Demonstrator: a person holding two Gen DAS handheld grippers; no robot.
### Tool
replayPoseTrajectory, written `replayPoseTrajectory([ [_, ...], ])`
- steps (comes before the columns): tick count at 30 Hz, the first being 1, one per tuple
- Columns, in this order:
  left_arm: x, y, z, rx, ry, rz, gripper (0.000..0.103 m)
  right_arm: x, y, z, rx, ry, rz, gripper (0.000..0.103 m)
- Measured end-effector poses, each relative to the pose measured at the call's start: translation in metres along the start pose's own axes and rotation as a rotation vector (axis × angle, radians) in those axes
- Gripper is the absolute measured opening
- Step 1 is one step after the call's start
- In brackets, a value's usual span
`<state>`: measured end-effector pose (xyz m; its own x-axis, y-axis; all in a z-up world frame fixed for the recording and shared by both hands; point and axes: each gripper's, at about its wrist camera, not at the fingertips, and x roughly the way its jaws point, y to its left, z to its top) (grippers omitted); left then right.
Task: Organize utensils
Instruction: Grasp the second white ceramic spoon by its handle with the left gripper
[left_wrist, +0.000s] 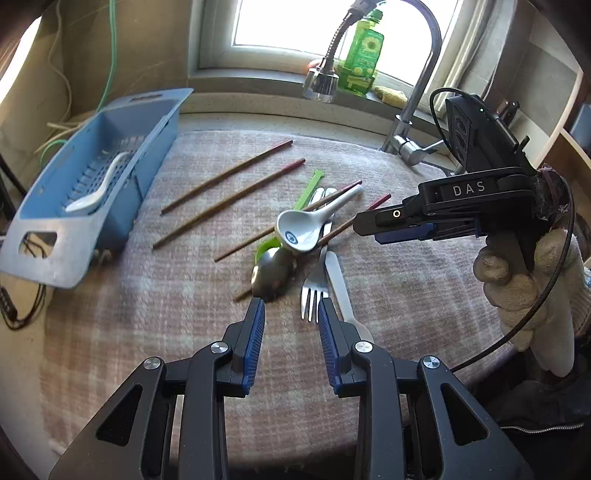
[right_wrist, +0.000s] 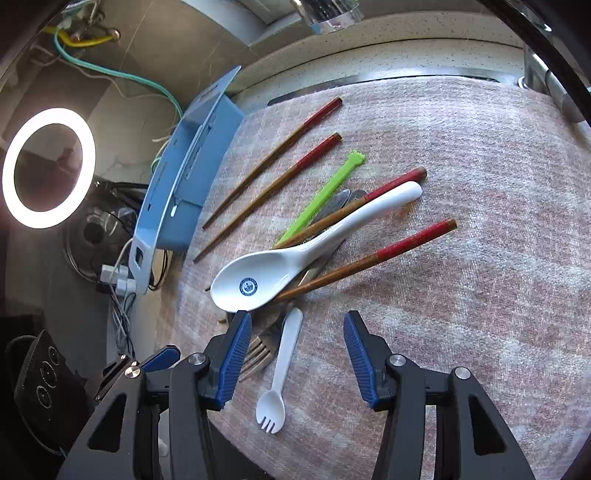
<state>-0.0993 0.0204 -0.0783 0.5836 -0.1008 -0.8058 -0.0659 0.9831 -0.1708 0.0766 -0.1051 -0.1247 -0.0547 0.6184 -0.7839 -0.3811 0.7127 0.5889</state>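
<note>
A pile of utensils lies on a pink checked cloth (left_wrist: 388, 295): a white ceramic spoon (left_wrist: 314, 221) (right_wrist: 295, 258), a metal spoon (left_wrist: 271, 273), a metal fork (left_wrist: 314, 291), a white plastic spork (left_wrist: 341, 291) (right_wrist: 282, 365), a green plastic spoon (left_wrist: 304, 192) (right_wrist: 325, 192) and several red-tipped chopsticks (left_wrist: 229, 177) (right_wrist: 273, 155). My left gripper (left_wrist: 291, 314) is open and empty, just short of the metal spoon and fork. My right gripper (right_wrist: 295, 325) (left_wrist: 369, 230) is open and empty, hovering over the pile's right side. A blue drainer basket (left_wrist: 55, 254) at the left holds one white spoon (left_wrist: 99, 188).
A faucet (left_wrist: 417, 110) and its spray head (left_wrist: 321, 81) stand behind the cloth, with a green bottle (left_wrist: 362, 55) on the window sill. Cables (left_wrist: 22, 306) and a ring light (right_wrist: 48, 166) lie left of the basket.
</note>
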Motion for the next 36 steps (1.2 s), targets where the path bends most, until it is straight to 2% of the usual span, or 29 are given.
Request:
replayPoseTrajectory([
  [2, 0.004, 0.000, 0.010, 0.043, -0.005, 0.024, 0.028, -0.005, -0.004, 0.005, 0.032, -0.026, 0.010, 0.047],
  [9, 0.012, -0.007, 0.034, 0.177, -0.026, 0.022, 0.028, -0.012, -0.021, 0.031, 0.153, -0.093, 0.063, 0.043],
  [17, 0.045, -0.004, 0.067, 0.225, 0.013, 0.019, 0.028, 0.002, -0.032, 0.041, 0.223, -0.075, 0.069, 0.037],
  [19, 0.056, -0.001, 0.072, 0.226, 0.041, 0.018, 0.023, 0.004, -0.034, 0.040, 0.227, -0.070, 0.069, 0.036],
  [24, 0.074, 0.008, 0.072, 0.224, 0.087, 0.020, 0.021, 0.007, -0.035, 0.037, 0.229, -0.068, 0.076, 0.034],
  [29, 0.081, 0.010, 0.074, 0.220, 0.100, 0.018, 0.021, 0.012, -0.040, 0.040, 0.247, -0.075, 0.088, 0.032],
  [32, 0.083, 0.010, 0.076, 0.223, 0.107, 0.019, 0.021, 0.016, -0.040, 0.043, 0.245, -0.081, 0.081, 0.026],
  [34, 0.083, 0.010, 0.076, 0.225, 0.111, 0.016, 0.021, 0.020, -0.041, 0.044, 0.257, -0.073, 0.092, 0.018],
  [36, 0.084, 0.010, 0.077, 0.224, 0.112, 0.008, 0.021, 0.024, -0.042, 0.045, 0.266, -0.065, 0.096, 0.016],
])
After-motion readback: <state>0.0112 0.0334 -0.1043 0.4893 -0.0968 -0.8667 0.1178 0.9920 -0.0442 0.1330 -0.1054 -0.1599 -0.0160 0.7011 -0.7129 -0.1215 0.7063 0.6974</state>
